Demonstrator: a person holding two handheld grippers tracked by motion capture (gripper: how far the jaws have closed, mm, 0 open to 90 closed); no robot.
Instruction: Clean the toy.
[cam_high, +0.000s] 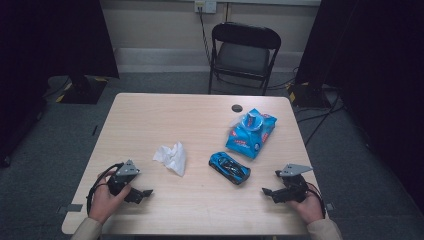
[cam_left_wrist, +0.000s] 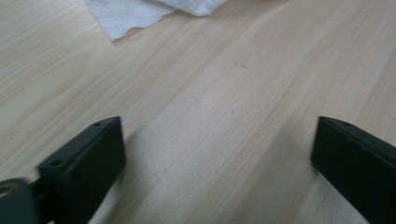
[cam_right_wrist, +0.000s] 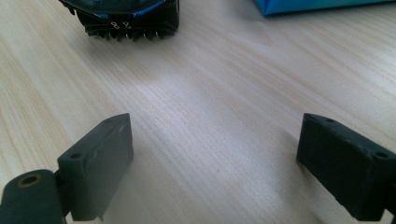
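Note:
A crumpled white tissue (cam_high: 171, 157) lies left of the table's middle, and its edge (cam_left_wrist: 135, 11) shows at the top of the left gripper view. A blue toy car (cam_high: 229, 167) sits right of centre, with a blue wipes packet (cam_high: 251, 132) just behind it. My left gripper (cam_high: 145, 194) rests near the front left edge, its jaws wide apart over bare wood (cam_left_wrist: 217, 158). My right gripper (cam_high: 267, 191) rests at the front right, open with nothing between its jaws (cam_right_wrist: 212, 158). The car's dark end (cam_right_wrist: 126, 18) and the packet's corner (cam_right_wrist: 317, 4) lie ahead of it.
The light wooden table (cam_high: 165, 115) has a small dark round thing (cam_high: 236, 108) near its far edge. A black folding chair (cam_high: 243, 52) stands behind the table. Dark curtains and stands flank both sides, with cables on the floor at the right.

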